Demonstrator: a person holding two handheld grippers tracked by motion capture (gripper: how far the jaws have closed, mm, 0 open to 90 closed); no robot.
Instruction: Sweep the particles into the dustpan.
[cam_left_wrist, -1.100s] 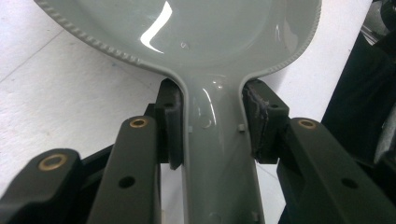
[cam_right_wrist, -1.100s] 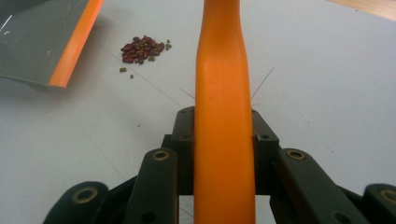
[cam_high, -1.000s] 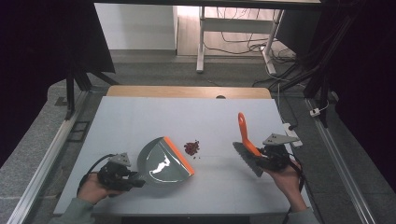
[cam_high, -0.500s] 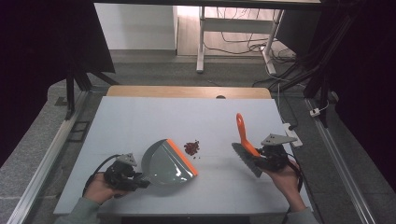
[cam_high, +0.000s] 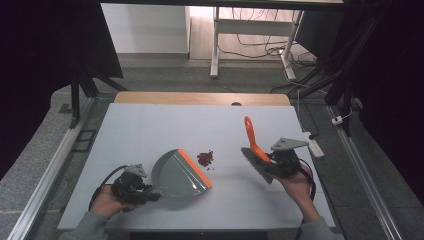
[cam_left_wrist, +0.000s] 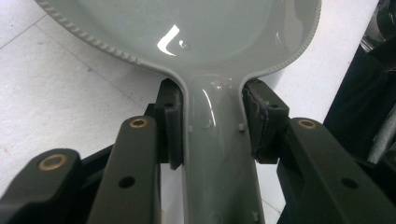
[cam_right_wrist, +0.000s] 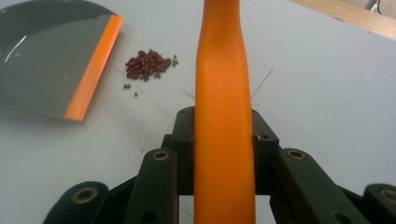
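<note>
A grey dustpan (cam_high: 176, 176) with an orange lip (cam_high: 195, 167) lies on the white table, lip toward a small pile of red beans (cam_high: 205, 158). My left gripper (cam_high: 151, 194) is shut on its handle. In the left gripper view the pads (cam_left_wrist: 173, 126) press on both sides of the dustpan handle (cam_left_wrist: 217, 154). At the right, my right gripper (cam_high: 266, 162) is shut on an orange brush handle (cam_high: 251, 137), with the bristles (cam_high: 256, 169) low over the table. In the right gripper view the brush handle (cam_right_wrist: 223, 93) runs up between the jaws, with the beans (cam_right_wrist: 147, 63) and the dustpan (cam_right_wrist: 42, 60) to its left.
The white table top (cam_high: 165, 125) ends in a wooden strip (cam_high: 200, 98) at the far edge. Metal rails run along both sides. A white power strip (cam_high: 314, 145) lies off the right edge. A desk frame and cables stand beyond the table.
The brush has drifted slightly left toward the beans. The dustpan has tipped a little and lost its bright reflection. Both grips are unchanged.
</note>
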